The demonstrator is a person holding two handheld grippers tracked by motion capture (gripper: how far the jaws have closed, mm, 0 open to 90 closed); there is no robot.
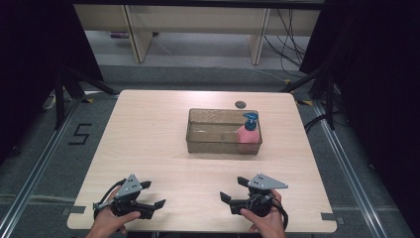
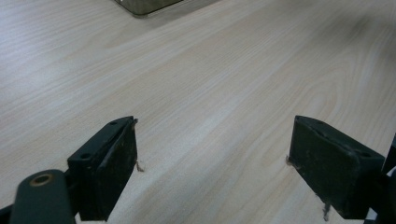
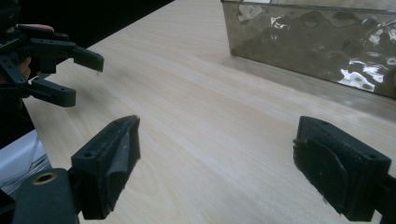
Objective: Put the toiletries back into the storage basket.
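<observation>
The pink soap bottle [image 1: 247, 135] stands right of centre, inside the clear bin [image 1: 198, 141]. It is likely light, stiff and slick; take its body. Both the left gripper [image 1: 152, 194] and right gripper [image 1: 232, 189] are spread, empty.

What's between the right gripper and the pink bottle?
Bare table, then the bin's clear front wall, in the high view; the bottle stands inside.

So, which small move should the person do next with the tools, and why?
Probably move the right tool forward toward the pink pump bottle. The bottle stands upright in the right end of the clear bin, on that tool's side. Both tools, the left tool too, are open, empty and rest near the table's front edge.
</observation>
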